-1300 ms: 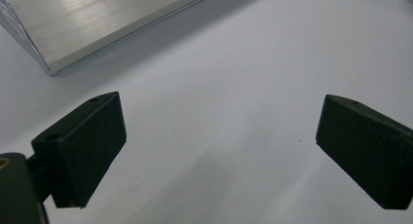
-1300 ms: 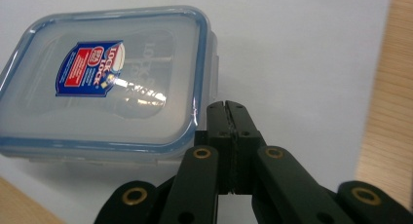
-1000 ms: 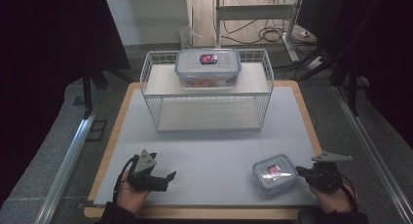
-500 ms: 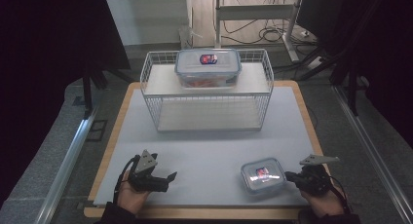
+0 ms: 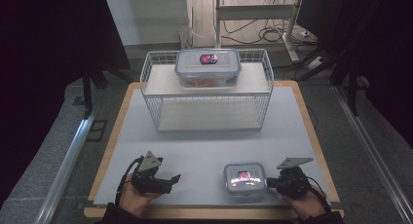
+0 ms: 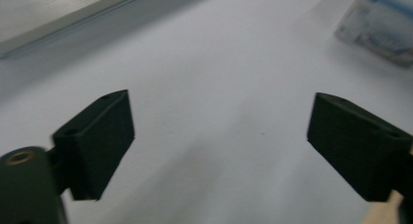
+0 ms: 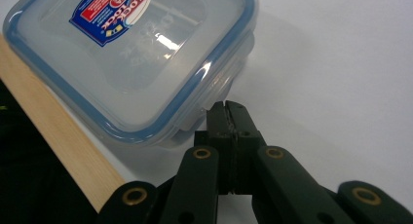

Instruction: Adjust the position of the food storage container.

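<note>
High view, small lidded container (image 5: pixel 244 178) near the worktop's (image 5: pixel 209 146) front edge, right gripper (image 5: pixel 271 182) pinched tight on its side latch, left gripper (image 5: pixel 174 178) wide apart, well off to the side

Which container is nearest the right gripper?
The small square container at the table's near edge, touching the right gripper; the larger container sits far off on the wire rack.
</note>
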A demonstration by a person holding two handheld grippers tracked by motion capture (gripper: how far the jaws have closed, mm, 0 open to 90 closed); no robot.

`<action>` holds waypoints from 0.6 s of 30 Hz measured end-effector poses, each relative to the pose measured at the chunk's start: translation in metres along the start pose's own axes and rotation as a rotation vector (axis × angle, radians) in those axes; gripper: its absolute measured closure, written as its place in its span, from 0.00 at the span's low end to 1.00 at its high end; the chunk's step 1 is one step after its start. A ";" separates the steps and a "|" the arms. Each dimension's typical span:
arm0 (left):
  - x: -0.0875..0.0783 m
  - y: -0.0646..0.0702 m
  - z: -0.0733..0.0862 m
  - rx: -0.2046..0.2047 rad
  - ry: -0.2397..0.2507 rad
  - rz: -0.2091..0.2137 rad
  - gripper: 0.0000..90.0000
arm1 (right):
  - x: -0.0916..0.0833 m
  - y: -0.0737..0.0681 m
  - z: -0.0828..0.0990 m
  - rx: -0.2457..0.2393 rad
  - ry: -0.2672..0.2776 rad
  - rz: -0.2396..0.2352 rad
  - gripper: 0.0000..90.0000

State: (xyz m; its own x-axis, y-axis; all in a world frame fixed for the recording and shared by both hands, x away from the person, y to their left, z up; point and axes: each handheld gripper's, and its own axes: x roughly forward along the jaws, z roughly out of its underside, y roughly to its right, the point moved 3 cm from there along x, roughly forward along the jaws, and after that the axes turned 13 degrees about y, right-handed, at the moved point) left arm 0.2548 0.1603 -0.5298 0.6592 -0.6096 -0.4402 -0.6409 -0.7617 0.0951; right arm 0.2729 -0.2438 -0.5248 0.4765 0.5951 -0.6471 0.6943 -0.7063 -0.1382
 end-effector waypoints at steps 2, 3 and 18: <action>0.001 0.007 0.000 0.002 -0.010 0.030 0.25 | 0.006 -0.004 -0.002 -0.006 -0.003 -0.015 1.00; 0.002 0.010 0.000 0.000 -0.014 0.043 0.29 | 0.008 -0.006 -0.003 -0.010 -0.004 -0.021 1.00; 0.045 0.050 -0.001 -0.030 -0.135 0.198 0.91 | 0.033 -0.026 -0.016 -0.011 0.007 -0.071 1.00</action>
State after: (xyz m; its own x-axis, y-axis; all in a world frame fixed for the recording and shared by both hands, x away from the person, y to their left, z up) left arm 0.2526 0.0947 -0.5440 0.4620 -0.7144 -0.5255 -0.7391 -0.6376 0.2171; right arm 0.2791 -0.2003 -0.5305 0.4299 0.6461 -0.6307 0.7323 -0.6581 -0.1750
